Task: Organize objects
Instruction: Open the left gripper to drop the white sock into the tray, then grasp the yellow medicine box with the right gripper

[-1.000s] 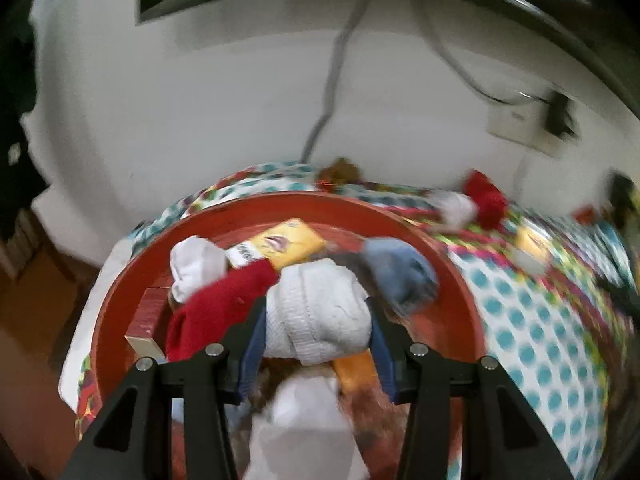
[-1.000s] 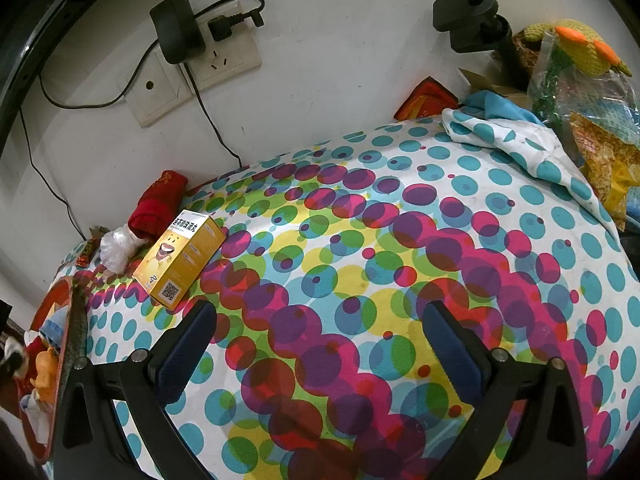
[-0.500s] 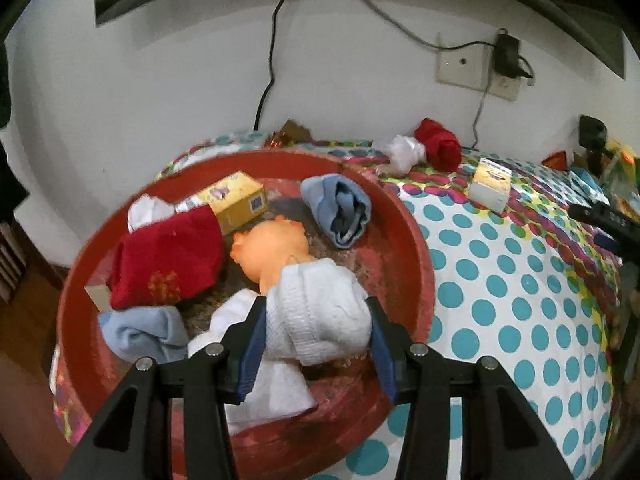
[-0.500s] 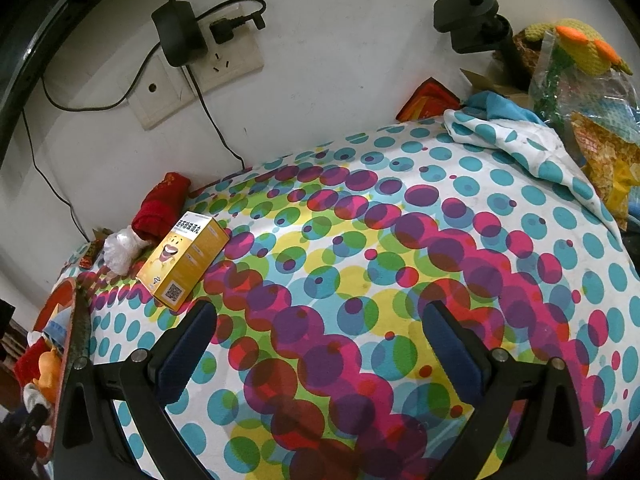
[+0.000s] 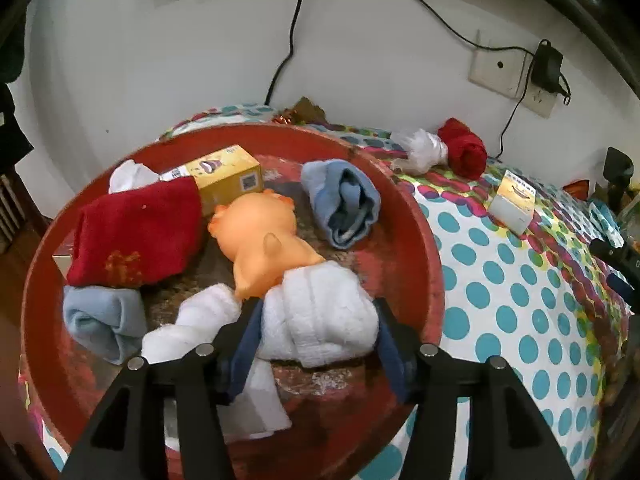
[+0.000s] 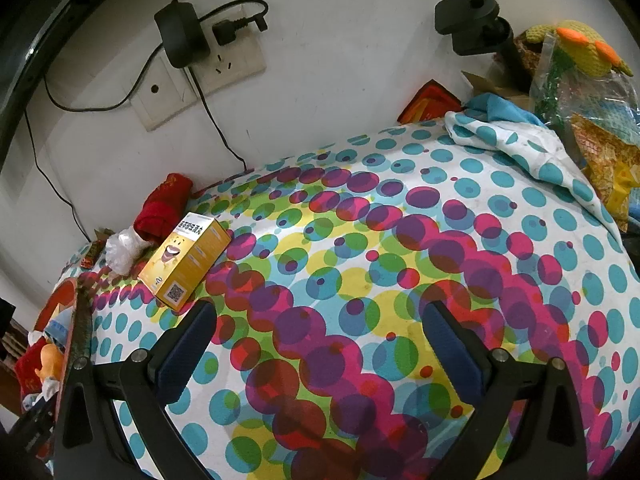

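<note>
Holding: left gripper (image 5: pixel 318 326) w/ rolled white sock (image 5: pixel 320 316) between its pads; jaws have just been opening, and whether the pads still press the sock cannot be told.
Sock position: low over red tray (image 5: pixel 420 224), near the tray's front-right rim, touching orange rubber toy (image 5: pixel 264 248).
Tray contents: red cloth (image 5: pixel 136 236) at left; yellow box (image 5: pixel 228 174) toward back rim; blue sock (image 5: pixel 344 206) at back right; pale blue roll (image 5: pixel 100 320) at front left; 2nd white sock (image 5: pixel 200 324) just left of the gripper.
Tray location: left end of the dotted tablecloth (image 6: pixel 400 280).
Right gripper (image 6: pixel 316 344): released, jaws wide, nothing between them, above bare cloth.
Outside tray: 2nd yellow box (image 6: pixel 186 262) near the cloth's back-left edge; red roll (image 6: pixel 164 210) & clear plastic wad (image 6: pixel 122 248) just behind it, by the wall.
</note>
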Available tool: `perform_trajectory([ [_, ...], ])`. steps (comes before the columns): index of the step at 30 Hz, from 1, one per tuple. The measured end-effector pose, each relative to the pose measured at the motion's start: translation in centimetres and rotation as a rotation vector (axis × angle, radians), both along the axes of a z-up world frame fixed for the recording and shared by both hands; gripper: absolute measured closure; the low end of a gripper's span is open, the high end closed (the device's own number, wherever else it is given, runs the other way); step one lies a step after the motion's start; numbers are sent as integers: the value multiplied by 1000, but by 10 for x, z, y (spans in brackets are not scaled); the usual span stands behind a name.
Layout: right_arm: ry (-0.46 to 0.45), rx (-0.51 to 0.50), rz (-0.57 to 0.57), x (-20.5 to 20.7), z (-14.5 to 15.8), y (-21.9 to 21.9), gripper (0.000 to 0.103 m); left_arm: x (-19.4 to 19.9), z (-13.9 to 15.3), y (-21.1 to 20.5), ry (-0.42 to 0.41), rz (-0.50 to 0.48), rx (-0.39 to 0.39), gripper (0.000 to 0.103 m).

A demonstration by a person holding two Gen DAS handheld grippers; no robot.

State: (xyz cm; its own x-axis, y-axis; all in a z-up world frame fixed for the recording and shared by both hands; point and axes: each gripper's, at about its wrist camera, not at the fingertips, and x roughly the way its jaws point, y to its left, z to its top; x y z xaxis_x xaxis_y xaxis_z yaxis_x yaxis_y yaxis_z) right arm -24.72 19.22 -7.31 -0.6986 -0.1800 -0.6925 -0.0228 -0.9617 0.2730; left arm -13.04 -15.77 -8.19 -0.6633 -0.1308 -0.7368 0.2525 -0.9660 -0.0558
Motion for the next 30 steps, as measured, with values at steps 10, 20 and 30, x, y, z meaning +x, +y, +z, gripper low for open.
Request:
perform_trajectory([
  [10, -8, -1, -2, -1, -1, 1, 0, 39, 48, 2, 218, -38, -52, 12],
  [20, -59, 102, 30, -7, -1, -29, 0, 156, 58, -10, 397, -4, 43, 0],
  [30, -115, 162, -85, -41, 6, -153, 0, 174, 47, -22, 424, 16, 13, 0],
])
